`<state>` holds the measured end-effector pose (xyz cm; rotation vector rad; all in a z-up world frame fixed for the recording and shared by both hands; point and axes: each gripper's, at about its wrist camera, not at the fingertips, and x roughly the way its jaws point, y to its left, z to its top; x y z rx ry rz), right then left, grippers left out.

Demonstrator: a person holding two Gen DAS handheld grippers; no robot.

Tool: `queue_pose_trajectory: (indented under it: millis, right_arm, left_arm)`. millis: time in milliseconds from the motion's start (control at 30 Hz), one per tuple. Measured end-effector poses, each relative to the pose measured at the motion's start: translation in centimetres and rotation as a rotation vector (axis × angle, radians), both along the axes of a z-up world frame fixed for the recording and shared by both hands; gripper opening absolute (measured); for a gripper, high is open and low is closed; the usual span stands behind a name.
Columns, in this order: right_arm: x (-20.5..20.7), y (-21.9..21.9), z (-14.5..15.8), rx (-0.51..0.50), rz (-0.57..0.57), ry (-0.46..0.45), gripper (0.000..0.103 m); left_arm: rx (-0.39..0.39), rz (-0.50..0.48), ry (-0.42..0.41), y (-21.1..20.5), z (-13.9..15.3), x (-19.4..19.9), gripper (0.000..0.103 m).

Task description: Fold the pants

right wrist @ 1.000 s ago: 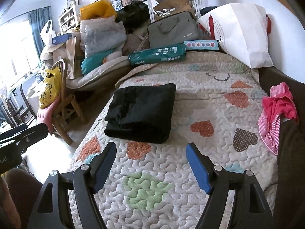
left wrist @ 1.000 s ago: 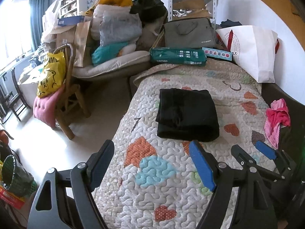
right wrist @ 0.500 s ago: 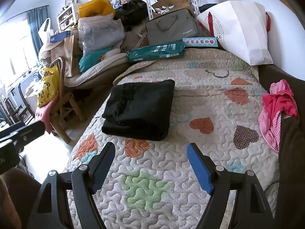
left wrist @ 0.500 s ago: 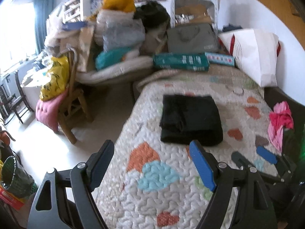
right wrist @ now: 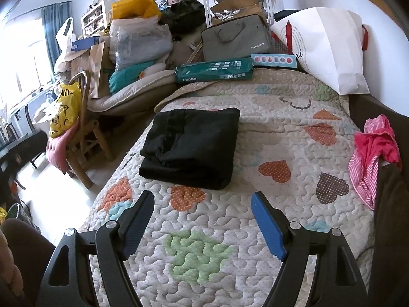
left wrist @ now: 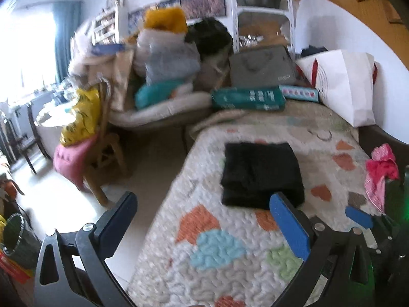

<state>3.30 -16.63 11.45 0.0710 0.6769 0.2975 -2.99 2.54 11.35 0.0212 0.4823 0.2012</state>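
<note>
The black pants (right wrist: 190,147) lie folded into a compact rectangle on the heart-patterned quilt (right wrist: 255,204); they also show in the left wrist view (left wrist: 260,175). My right gripper (right wrist: 202,204) is open and empty, hovering above the quilt well short of the pants. My left gripper (left wrist: 202,204) is open and empty, held near the bed's left edge in front of the pants. The right gripper's blue fingertips (left wrist: 358,216) show at the right of the left wrist view.
A pink striped garment (right wrist: 373,151) hangs over the dark bed edge at right. A white bag (right wrist: 329,48), green box (right wrist: 214,71) and grey laptop bag (right wrist: 235,42) sit at the bed's far end. A wooden chair (right wrist: 84,133) with a yellow bag stands left.
Both grippers have drawn back from the folded pants and tilted slightly; the left view is blurred from motion. The pants have not moved. Both stay open.
</note>
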Motion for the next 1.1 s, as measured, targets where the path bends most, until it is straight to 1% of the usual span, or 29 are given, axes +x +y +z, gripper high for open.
queue_pose_trajectory:
  millis: [100, 300, 400, 867, 1100]
  right_arm:
    - [0.0, 0.1, -0.1, -0.005, -0.002, 0.0, 0.083]
    - [0.2, 0.1, -0.4, -0.01, -0.007, 0.011, 0.084]
    - [0.2, 0.0, -0.5, -0.014, -0.006, 0.009, 0.084]
    - [0.3, 0.0, -0.7, -0.016, -0.007, 0.014, 0.087]
    - [0.4, 0.0, -0.9, -0.019, -0.009, 0.02, 0.088]
  left_arm:
    - [-0.027, -0.021, 0.044, 0.1, -0.7, 0.5, 0.103]
    - [-0.067, -0.037, 0.103, 0.4, -1.6, 1.2, 0.103]
    - [-0.073, -0.037, 0.125, 0.5, -1.9, 1.4, 0.103]
    - [-0.077, -0.048, 0.163, 0.4, -2.6, 1.8, 0.103]
    - [-0.095, -0.044, 0.184, 0.8, -3.1, 2.2, 0.103]
